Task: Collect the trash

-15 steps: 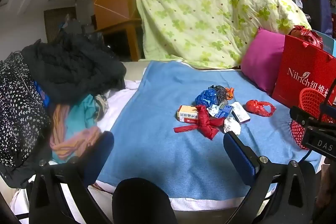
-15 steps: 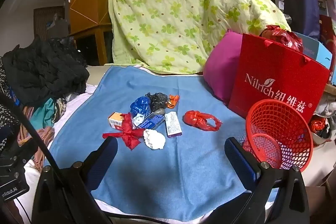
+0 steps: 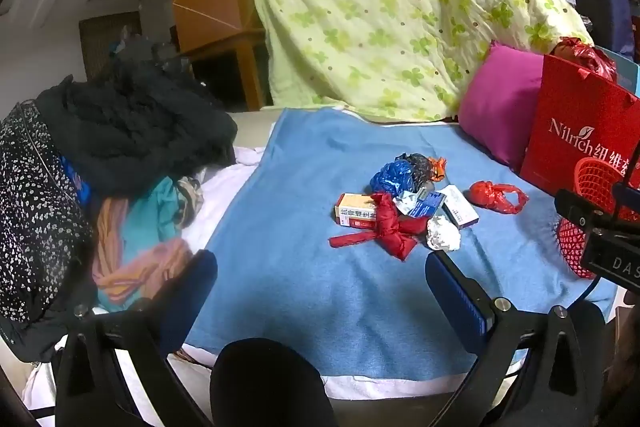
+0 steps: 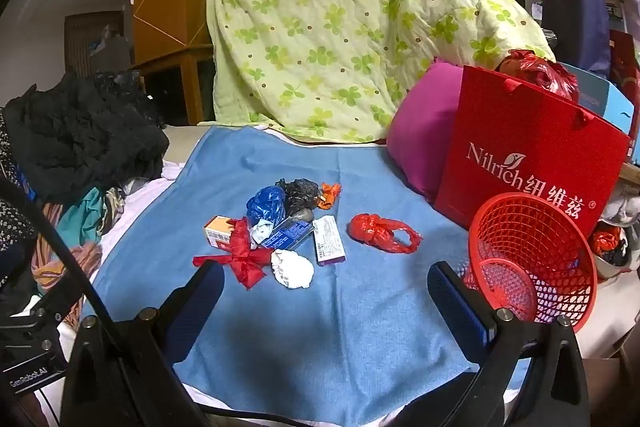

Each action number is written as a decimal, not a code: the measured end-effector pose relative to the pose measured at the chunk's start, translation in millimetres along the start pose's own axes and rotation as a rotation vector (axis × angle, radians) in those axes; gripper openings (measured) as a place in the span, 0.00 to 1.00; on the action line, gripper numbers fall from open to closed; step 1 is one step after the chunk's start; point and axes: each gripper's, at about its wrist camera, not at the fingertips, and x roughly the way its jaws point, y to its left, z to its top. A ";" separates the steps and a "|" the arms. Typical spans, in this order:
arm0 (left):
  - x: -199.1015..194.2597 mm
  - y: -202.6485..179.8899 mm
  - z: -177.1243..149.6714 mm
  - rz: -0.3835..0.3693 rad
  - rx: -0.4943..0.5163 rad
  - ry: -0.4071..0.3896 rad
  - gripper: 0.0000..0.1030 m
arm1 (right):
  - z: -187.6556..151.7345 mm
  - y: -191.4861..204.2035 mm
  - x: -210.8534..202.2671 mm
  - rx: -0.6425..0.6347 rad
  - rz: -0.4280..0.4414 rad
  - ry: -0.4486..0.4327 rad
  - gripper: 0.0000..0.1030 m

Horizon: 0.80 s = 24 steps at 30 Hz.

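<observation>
A pile of trash lies mid-way on a blue towel [image 4: 320,315]: a red knotted wrapper [image 4: 244,261], a white crumpled paper [image 4: 293,269], an orange box [image 4: 218,231], a purple-white box [image 4: 329,241], blue [image 4: 266,205] and black [image 4: 300,193] bags, and a red plastic bag [image 4: 380,231] apart to the right. A red mesh basket [image 4: 532,259] lies tipped at the towel's right edge. My right gripper [image 4: 326,301] is open and empty, near the pile. My left gripper [image 3: 320,285] is open and empty, short of the same pile [image 3: 394,223].
A red paper bag [image 4: 532,155] and a magenta pillow [image 4: 420,131] stand behind the basket. A green floral quilt [image 4: 360,27] fills the back. A heap of clothes [image 3: 100,155] lies left of the towel. The right gripper's body [image 3: 600,227] shows at the left view's right edge.
Both grippers have edged slightly forward toward the pile. The trash and the basket have not moved.
</observation>
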 end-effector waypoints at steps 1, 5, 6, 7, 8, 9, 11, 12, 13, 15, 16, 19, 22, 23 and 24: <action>1.9 0.2 0.1 0.001 0.000 0.004 1.00 | 1.6 0.4 2.0 0.000 0.000 0.002 1.00; 8.8 0.9 1.0 0.006 -0.002 0.015 1.00 | -3.1 6.0 9.7 -0.010 -0.001 0.004 1.00; 10.6 0.5 -0.2 0.008 -0.001 0.017 1.00 | -3.0 6.3 11.1 -0.011 0.000 0.006 1.00; 12.6 0.4 0.3 0.008 0.000 0.020 1.00 | -2.9 6.6 12.8 -0.012 0.001 0.008 1.00; 14.3 0.4 0.6 0.007 0.001 0.022 1.00 | -2.7 6.8 14.4 -0.012 0.003 0.009 1.00; 15.7 0.1 1.5 0.008 0.001 0.024 1.00 | -2.4 7.2 16.0 -0.013 0.003 0.011 1.00; 19.1 0.3 1.8 0.008 0.001 0.027 1.00 | -1.5 8.3 20.4 -0.015 0.002 0.014 1.00; 21.0 0.4 2.2 0.006 0.000 0.030 1.00 | -1.1 8.9 22.8 -0.017 0.002 0.016 1.00; 23.1 0.6 2.7 0.007 -0.001 0.032 1.00 | 0.0 9.1 25.1 -0.018 0.002 0.019 1.00; 27.7 1.0 3.5 0.008 -0.003 0.036 1.00 | 2.5 10.0 28.8 -0.022 0.002 0.023 1.00; 29.2 1.9 3.5 0.006 -0.004 0.039 1.00 | 3.1 10.4 31.5 -0.023 0.004 0.025 1.00; 38.8 2.0 4.5 0.005 -0.006 0.047 1.00 | 4.7 10.0 39.8 -0.020 0.020 0.030 1.00; 55.0 1.4 4.8 -0.001 -0.001 0.061 1.00 | 5.6 8.4 55.3 -0.025 0.048 0.035 1.00; 62.4 0.9 4.7 -0.003 0.001 0.068 1.00 | 5.2 5.9 63.8 -0.018 0.071 0.046 1.00; 71.2 0.6 4.4 -0.005 0.002 0.079 1.00 | 4.2 1.9 74.0 -0.005 0.098 0.062 1.00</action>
